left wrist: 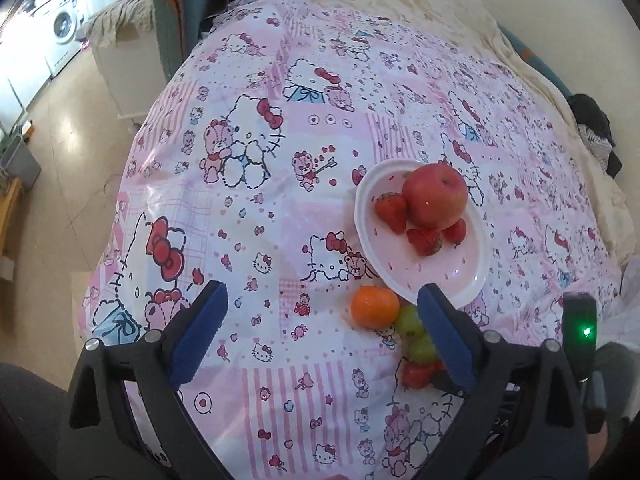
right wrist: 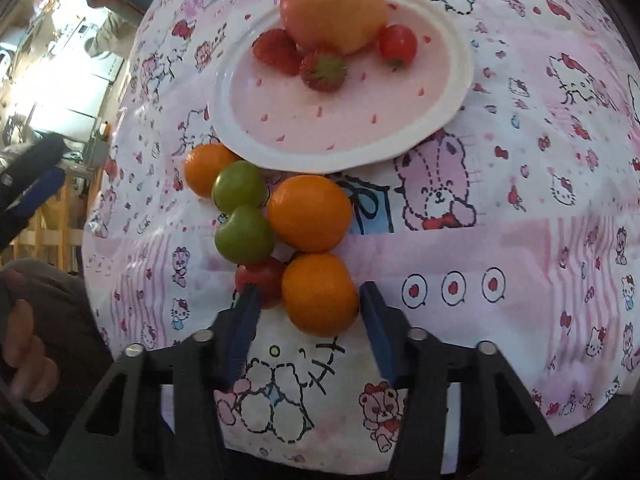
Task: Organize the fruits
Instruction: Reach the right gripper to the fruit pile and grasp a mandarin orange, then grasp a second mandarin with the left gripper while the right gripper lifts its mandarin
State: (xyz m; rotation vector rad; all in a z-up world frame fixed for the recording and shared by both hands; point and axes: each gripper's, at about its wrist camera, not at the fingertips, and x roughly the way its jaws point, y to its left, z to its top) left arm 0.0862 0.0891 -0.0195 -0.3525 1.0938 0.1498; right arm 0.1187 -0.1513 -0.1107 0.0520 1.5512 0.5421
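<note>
Right tool [right wrist: 307, 304]: jaws flank the round, glossy orange [right wrist: 319, 295] at lower centre, not yet gripping. Left tool [left wrist: 320, 320]: wide open, empty.

No readable text; tablecloth [left wrist: 320, 152] carries cartoon cat prints only.

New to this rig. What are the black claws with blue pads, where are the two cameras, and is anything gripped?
No robot: a person holds a two-finger gripper in each hand, with a fisheye camera on each looking along its fingers. On the pink cartoon-print tablecloth sits a white oval plate with a big red apple, strawberries and a small tomato. Beside it lie oranges, green fruits and a red one. The left gripper is open and empty. The right gripper straddles the nearest orange; its pads do not visibly press it.
</note>
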